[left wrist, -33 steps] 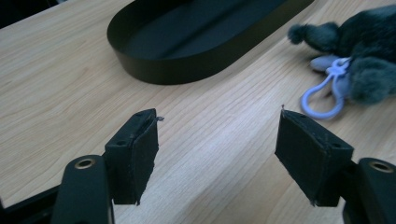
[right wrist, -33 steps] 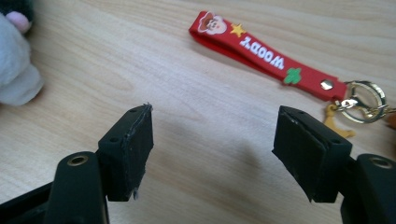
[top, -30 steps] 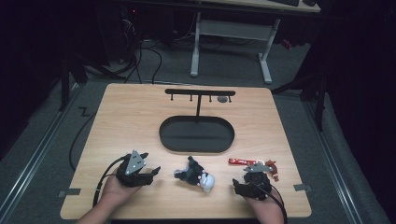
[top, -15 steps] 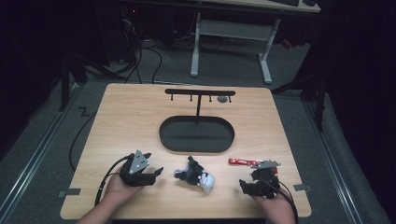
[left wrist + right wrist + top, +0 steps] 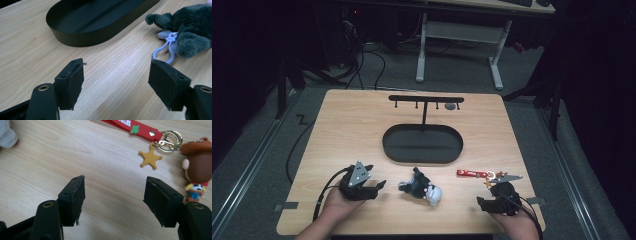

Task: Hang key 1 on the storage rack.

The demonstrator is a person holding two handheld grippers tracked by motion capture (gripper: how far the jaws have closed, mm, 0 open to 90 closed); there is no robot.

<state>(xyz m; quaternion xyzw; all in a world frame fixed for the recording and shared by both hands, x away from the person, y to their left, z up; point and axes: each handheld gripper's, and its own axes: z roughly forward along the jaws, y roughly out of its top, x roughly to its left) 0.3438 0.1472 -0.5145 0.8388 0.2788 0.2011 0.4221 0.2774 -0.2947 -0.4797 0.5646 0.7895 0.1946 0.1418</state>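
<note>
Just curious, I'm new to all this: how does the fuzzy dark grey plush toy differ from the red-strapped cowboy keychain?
The fuzzy dark grey plush toy is soft and bulky; the red-strapped cowboy keychain is smooth, small and strung out flat. The plush has a lilac plastic loop; the keychain has a gold metal ring. Both lie loose on the wooden table, ungripped.

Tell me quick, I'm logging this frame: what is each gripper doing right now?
Left gripper: open, holding nothing, beside the plush toy.
Right gripper: open, nothing between its jaws, which have just been closing; keychain lies near.
</note>
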